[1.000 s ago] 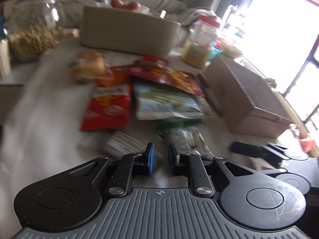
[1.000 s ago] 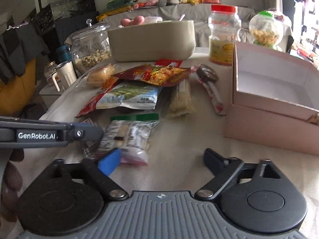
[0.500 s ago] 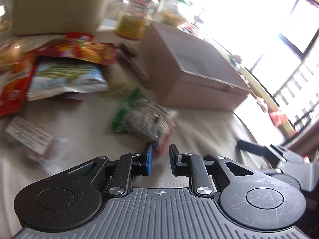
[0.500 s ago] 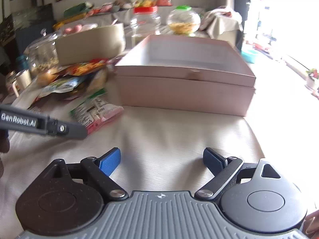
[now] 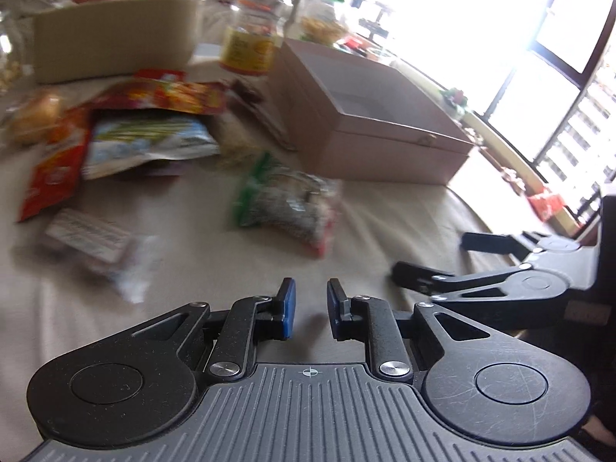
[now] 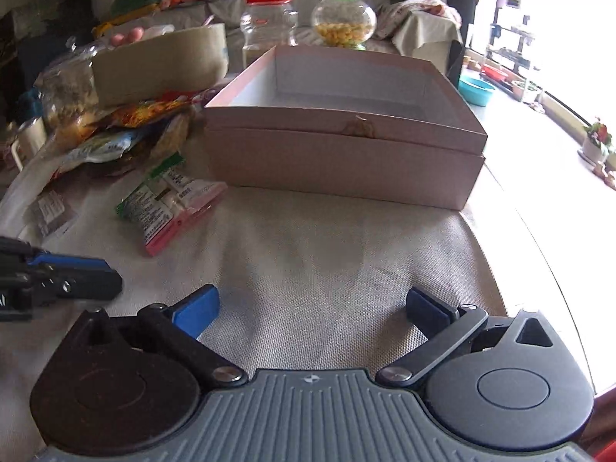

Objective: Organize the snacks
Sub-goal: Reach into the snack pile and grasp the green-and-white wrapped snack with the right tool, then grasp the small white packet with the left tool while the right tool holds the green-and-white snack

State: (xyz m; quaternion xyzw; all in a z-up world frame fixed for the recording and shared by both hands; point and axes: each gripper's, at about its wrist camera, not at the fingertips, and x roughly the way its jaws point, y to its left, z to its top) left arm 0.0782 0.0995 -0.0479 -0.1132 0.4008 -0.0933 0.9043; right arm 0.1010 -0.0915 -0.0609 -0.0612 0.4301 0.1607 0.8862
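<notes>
An open pink cardboard box point(image 6: 342, 154) stands on the beige cloth; it also shows in the left wrist view point(image 5: 369, 131). Left of it lies a green-topped snack pack point(image 6: 169, 200), also in the left wrist view point(image 5: 288, 204), and behind it a pile of snack bags point(image 5: 150, 131). A small clear wrapper point(image 5: 96, 242) lies at the left. My left gripper point(image 5: 310, 308) has its jaws nearly together with a narrow gap and nothing between them. My right gripper point(image 6: 310, 308) is wide open and empty, in front of the box.
A beige tub point(image 6: 161, 65), a red-lidded jar point(image 6: 269, 19) and a green-lidded jar point(image 6: 342, 23) stand behind the box. A glass jar point(image 6: 65, 84) is at the left. The table edge runs along the right, by bright windows.
Both grippers have swung right from the snack pile to face the box. The green-topped pack now lies closer to the box. The left gripper has drawn back from it.
</notes>
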